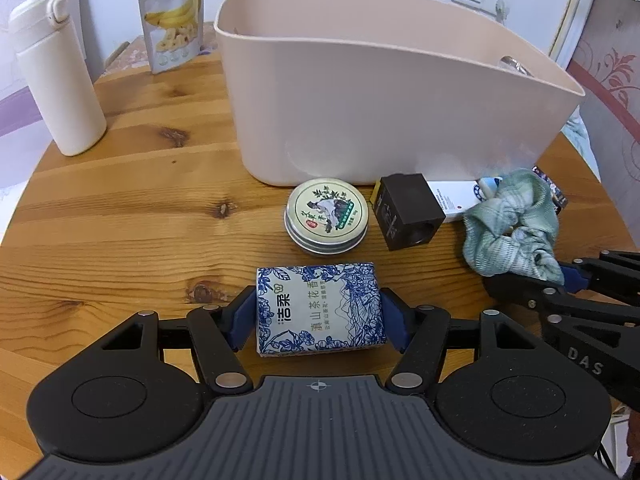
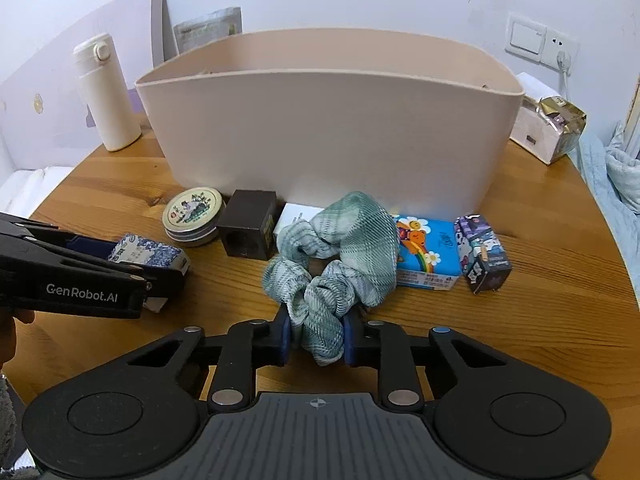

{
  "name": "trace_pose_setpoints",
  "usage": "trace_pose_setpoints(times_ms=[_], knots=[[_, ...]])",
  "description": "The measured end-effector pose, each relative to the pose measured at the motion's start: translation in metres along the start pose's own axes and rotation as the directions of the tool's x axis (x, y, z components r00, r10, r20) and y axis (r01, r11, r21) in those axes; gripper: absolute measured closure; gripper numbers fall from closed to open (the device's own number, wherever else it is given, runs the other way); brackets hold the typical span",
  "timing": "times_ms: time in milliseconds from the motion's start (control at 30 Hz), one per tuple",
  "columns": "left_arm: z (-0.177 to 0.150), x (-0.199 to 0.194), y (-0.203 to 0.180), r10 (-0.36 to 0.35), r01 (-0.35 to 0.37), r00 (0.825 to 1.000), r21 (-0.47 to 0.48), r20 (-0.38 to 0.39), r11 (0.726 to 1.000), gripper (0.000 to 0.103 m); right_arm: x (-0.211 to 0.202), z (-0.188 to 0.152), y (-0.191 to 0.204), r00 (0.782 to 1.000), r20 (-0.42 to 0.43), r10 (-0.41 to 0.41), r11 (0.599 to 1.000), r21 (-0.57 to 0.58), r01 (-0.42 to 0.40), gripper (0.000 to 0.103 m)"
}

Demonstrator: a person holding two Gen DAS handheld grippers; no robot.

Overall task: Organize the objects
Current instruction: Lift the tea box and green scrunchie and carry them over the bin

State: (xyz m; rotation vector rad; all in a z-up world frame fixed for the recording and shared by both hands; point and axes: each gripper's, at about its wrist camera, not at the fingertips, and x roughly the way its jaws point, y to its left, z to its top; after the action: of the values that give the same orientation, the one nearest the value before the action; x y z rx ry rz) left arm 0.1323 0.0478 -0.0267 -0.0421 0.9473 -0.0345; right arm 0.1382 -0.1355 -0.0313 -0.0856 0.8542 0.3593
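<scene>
The left gripper (image 1: 320, 316) squeezes a blue-and-white tissue pack (image 1: 320, 310) lying flat on the wooden table (image 1: 120, 208), its long side running across between the fingers. The right gripper (image 2: 316, 334) is clamped on a green scrunchie (image 2: 336, 256). Both sit in front of the pink bin (image 1: 380, 92). Closer to the bin are a round tin (image 1: 326, 216) and a dark cube (image 1: 408, 210). Only the right view shows a bear tissue pack (image 2: 428, 258) and the words "GenRobot.AI".

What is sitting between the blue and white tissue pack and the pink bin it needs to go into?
The round tin stands on the table directly between the tissue pack and the pink bin. The bin's tall front wall also has to be cleared.
</scene>
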Motion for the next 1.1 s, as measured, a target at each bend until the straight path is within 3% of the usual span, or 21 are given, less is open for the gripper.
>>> trace_pose_setpoints(times_ms=[567,1100], knots=[[0.005,-0.047,-0.005,0.012,-0.016,0.993,0.034,0.12,0.999,0.038,-0.049,0.008,-0.013,0.991,0.126,-0.036,0.999,0.004,0.036,0.081],[0.045,-0.077,-0.009,-0.015,0.002,0.971,0.058,0.237,0.998,0.038,-0.084,0.045,-0.031,0.962,0.258,-0.091,0.996,0.009,0.092,0.081]])
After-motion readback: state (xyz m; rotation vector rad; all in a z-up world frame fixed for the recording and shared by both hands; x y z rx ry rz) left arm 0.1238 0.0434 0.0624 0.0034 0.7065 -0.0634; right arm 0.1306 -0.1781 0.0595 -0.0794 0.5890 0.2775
